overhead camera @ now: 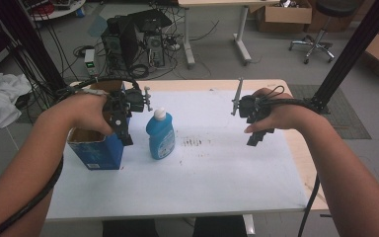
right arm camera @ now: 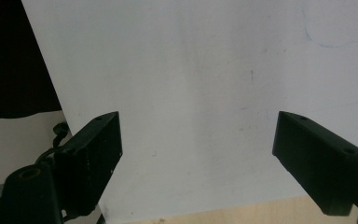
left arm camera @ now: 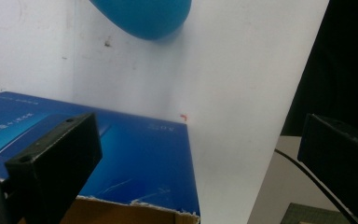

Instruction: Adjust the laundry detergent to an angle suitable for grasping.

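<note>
**Inspector:** Count the items on the work surface.

**Assistant:** Three. One white sheet-covered rectangular table [overhead camera: 212, 173]. One open-topped blue cardboard box [overhead camera: 98, 148], standing at the table's left side. One blue plastic bottle with a white cap [overhead camera: 160, 133], upright, just beside the box on its right. A patch of dark smudges [overhead camera: 195, 143] marks the sheet near the bottle.

**Inspector:** Tools?

**Assistant:** Two, one in each of the person's hands. The left gripper [overhead camera: 123, 126] is held over the box's right edge, near the bottle. In the left gripper view its two black jaws stand wide apart with nothing between them; the box's blue side and torn brown rim [left arm camera: 135, 177] lie below, and the bottle's rounded blue body [left arm camera: 142, 16] sits at the top of that view.

**Inspector:** The other?

**Assistant:** The right gripper [overhead camera: 256, 136] hovers above the table's right half, well apart from the bottle and box. In the right gripper view its jaws are likewise spread wide, empty, over bare white sheet [right arm camera: 191, 93]; the table's wooden edge shows at the bottom.

**Inspector:** Contact with either object?

**Assistant:** The right gripper touches nothing. Whether the left gripper touches the box, I cannot tell.

**Inspector:** Surroundings?

**Assistant:** One black computer tower [overhead camera: 138, 42] with cables on the floor beyond the table, and one wheeled stool [overhead camera: 318, 39] at upper right.
</note>
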The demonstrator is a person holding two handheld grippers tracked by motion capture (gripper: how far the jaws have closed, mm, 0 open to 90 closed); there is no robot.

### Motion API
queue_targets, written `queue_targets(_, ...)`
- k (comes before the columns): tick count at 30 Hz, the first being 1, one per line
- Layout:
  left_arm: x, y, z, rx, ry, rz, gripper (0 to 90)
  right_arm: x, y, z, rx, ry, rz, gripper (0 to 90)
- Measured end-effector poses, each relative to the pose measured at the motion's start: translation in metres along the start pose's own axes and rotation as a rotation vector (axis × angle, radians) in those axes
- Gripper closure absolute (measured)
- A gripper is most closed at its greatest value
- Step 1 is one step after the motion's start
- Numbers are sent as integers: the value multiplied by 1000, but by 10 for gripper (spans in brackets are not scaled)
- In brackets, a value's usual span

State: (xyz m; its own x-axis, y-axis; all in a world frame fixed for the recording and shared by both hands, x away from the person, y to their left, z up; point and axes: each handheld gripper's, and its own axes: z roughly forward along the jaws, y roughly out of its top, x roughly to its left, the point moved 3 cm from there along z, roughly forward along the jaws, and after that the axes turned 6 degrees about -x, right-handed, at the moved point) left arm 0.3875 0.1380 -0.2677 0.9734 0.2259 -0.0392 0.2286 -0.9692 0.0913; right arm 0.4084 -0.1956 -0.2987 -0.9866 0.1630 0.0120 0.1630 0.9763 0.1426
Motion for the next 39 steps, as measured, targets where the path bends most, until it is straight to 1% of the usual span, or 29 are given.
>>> queue_targets(4, -1, 0, -1, -5, -4, 4, 2, 1, 1, 1, 6, 2, 11, 158)
queue_targets(7, 0, 0, -1, 1, -2, 7, 2, 1, 0, 2, 12, 6, 3, 160)
queue_targets(9, 1, 0, -3, 2, -1, 6, 2, 1, -1, 2, 13, 4, 11, 160)
queue_targets(13, 0, 0, -3, -3, 2, 6, 2, 0, -2, -1, 4, 1, 11, 158)
queue_targets(14, -2, 0, -4, 2, 1, 0, 1, 0, -3, -2, 1, -3, 12, 158)
queue_targets(16, -3, 0, -5, 1, 2, 5, 2, 0, -4, -4, -3, -6, 13, 158)
queue_targets(19, -6, 1, -5, 2, -1, 0, 2, 1, -4, -5, -10, -10, 11, 158)
queue_targets(22, -8, 2, -5, 22, 5, 2, 2, 2, -2, -5, -17, -11, 11, 159)
queue_targets(24, -8, 2, -7, 16, 13, 9, 2, 2, -1, -5, -11, -16, 5, 158)
queue_targets(25, -9, 2, -8, 14, 12, 6, 2, 3, 0, -5, -20, -17, 8, 158)
queue_targets(28, -7, 2, -10, 22, 15, 13, 4, 4, 1, -5, -13, -20, 0, 159)
queue_targets(29, -6, 2, -9, 15, 17, 12, 3, 5, 1, -6, -14, -18, 2, 158)
queue_targets(32, -4, 2, -10, 15, 15, 16, 3, 5, 1, -6, -6, -17, 6, 161)
queue_targets(33, -1, 3, -9, 8, 8, 22, 4, 5, 1, -7, -12, -18, 11, 159)
queue_targets(34, -1, 3, -9, 8, 8, 22, 3, 5, 1, -7, -12, -18, 11, 159)
queue_targets(35, 2, 4, -11, 22, 16, 20, 3, 4, 1, -8, -13, -14, 10, 158)
queue_targets(38, 2, 4, -14, 8, 26, 22, 3, 2, 1, -8, -2, -18, 22, 158)
queue_targets(39, 2, 3, -15, -7, 24, 19, 4, 2, 1, -8, 0, -21, 20, 158)
